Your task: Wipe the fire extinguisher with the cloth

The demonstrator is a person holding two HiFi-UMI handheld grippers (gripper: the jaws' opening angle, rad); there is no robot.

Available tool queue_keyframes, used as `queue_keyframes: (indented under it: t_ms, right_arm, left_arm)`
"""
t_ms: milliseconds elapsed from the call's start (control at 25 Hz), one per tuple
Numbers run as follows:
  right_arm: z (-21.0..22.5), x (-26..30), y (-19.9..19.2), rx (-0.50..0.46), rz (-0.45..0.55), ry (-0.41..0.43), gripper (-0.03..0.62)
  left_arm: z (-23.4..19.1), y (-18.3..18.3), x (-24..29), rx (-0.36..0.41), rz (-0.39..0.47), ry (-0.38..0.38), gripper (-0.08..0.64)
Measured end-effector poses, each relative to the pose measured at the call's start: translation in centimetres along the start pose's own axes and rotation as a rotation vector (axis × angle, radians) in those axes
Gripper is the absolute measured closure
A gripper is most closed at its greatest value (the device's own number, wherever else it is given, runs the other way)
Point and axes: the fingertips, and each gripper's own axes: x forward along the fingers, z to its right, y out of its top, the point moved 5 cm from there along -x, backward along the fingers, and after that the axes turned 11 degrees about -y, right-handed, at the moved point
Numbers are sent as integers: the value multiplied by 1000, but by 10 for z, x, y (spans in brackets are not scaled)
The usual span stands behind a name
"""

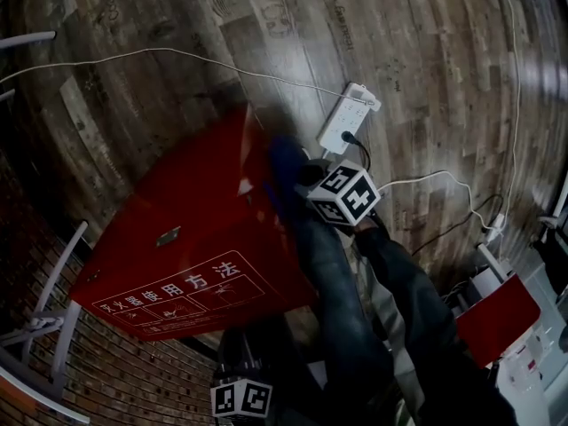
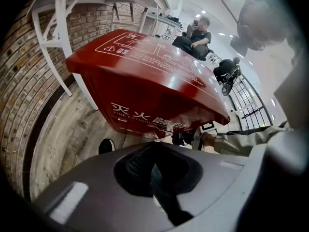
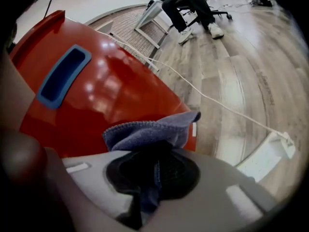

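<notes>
The red fire extinguisher box [image 1: 195, 238] stands on the wood floor, with white print on its sloping lid. My right gripper [image 1: 288, 169] is at the box's right side, shut on a blue cloth [image 1: 284, 160] that lies against the red surface. In the right gripper view the cloth [image 3: 149, 132] bunches out of the right gripper [image 3: 157, 173], just over the red box [image 3: 111, 95], below its blue handle recess [image 3: 63, 76]. My left gripper [image 2: 154, 170] is shut and empty, held in front of the box's printed front [image 2: 154, 76]. In the head view the left gripper [image 1: 244, 358] sits low, below the box.
A white power strip [image 1: 344, 118] with cables lies on the floor behind the box. A brick wall [image 1: 106, 371] and white metal frame legs [image 1: 53, 318] stand at the left. A red and white object [image 1: 497, 313] is at the right. A seated person [image 2: 195, 33] is farther off.
</notes>
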Motion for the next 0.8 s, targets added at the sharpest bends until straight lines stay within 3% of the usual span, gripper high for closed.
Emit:
queue_keyframes:
  t_ms: [120, 240, 320, 400, 600, 680, 800]
  right_arm:
    - [1, -8, 52, 12, 136, 6, 552]
    - [-5, -20, 99, -45, 240, 3, 552]
    - [-6, -23, 107, -75, 240, 9, 552]
    - [-6, -23, 96, -44, 205, 42, 552]
    - [-19, -51, 66, -63, 135, 181, 552]
    - [-29, -74, 82, -119, 165, 231, 552]
    - [-40, -111, 136, -257, 236, 221, 552]
  left_arm:
    - [1, 1, -1, -2, 6, 0, 552]
    - [1, 4, -2, -9, 19, 1, 552]
    - [0, 6, -3, -12, 25, 3, 552]
    - [-1, 7, -4, -18, 32, 3, 552]
    - [-5, 11, -10, -36, 55, -9, 552]
    - [-8, 15, -15, -43, 71, -16, 552]
    - [-13, 21, -25, -71, 103, -20, 552]
